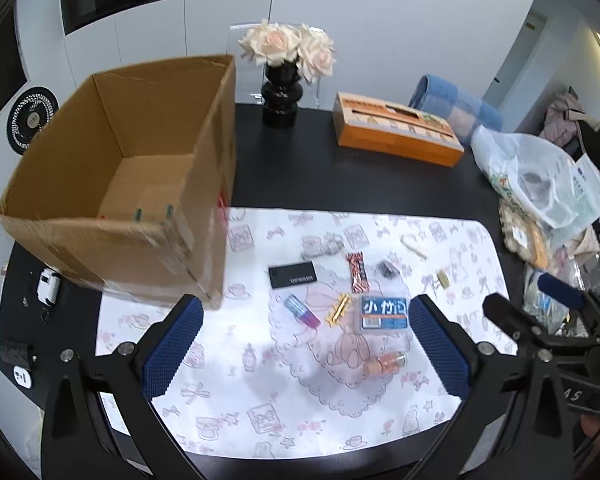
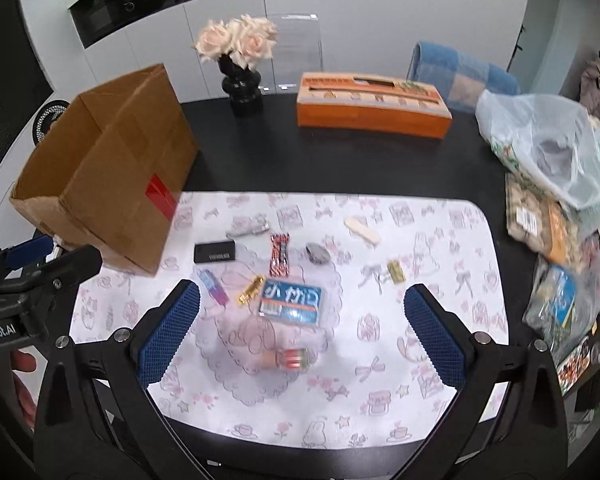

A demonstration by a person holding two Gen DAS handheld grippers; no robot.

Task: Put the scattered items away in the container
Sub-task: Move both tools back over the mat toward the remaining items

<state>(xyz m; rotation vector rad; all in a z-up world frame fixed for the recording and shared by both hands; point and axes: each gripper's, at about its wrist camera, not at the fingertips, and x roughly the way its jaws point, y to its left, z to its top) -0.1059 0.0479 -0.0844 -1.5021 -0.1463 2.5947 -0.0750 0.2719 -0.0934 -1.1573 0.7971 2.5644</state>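
Both hand-held grippers, the left hand-held gripper (image 1: 306,344) and the right hand-held gripper (image 2: 302,330), hang spread wide and empty over the patterned mat (image 2: 440,240) on the black worktop (image 2: 340,160). The open cardboard box (image 1: 140,168) stands at the mat's far left corner (nothing clearly visible inside). Scattered mid-mat lie a black card (image 2: 214,252), a striped snack bar (image 2: 280,255), a gold candy (image 2: 251,289), a blue packet (image 2: 291,303) and, nearest, a small jar (image 2: 290,359) on its side. Far right, a plastic bag (image 2: 540,144) slumps.
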